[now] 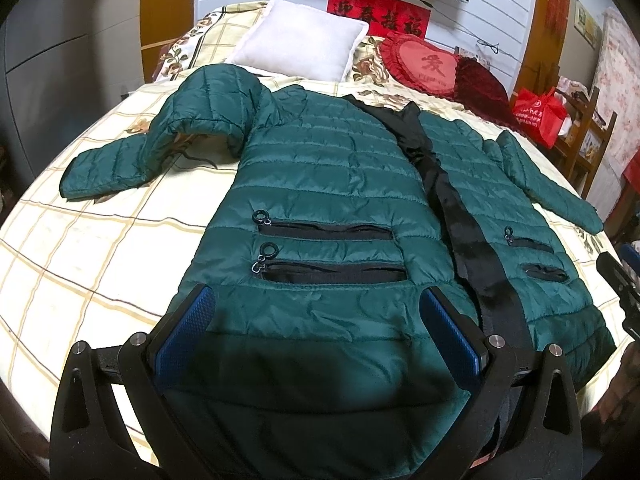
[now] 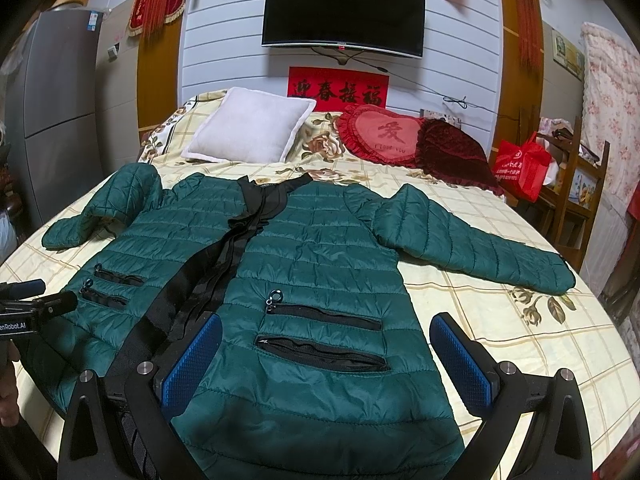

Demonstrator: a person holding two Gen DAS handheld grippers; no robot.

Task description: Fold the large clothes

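Green jacket point(image 2: 320, 248) lies flat on the bed point(image 2: 500, 320), front up, sleeves out. Looks like the very start: both the left claw point(image 1: 316, 320) and right claw point(image 2: 326, 356) hover wide apart over the hem, gripping nothing. Next I'd pinch the hem corners.

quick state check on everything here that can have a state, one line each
green puffer jacket: spread flat on the bed, front up, unzipped, not yet folded
jacket sleeves: both spread outward, one bent near the hood
pocket zips: open
left gripper: open, fingers over the hem
right gripper: open, fingers over the hem
television: off
white pillow: lying at the bed's head
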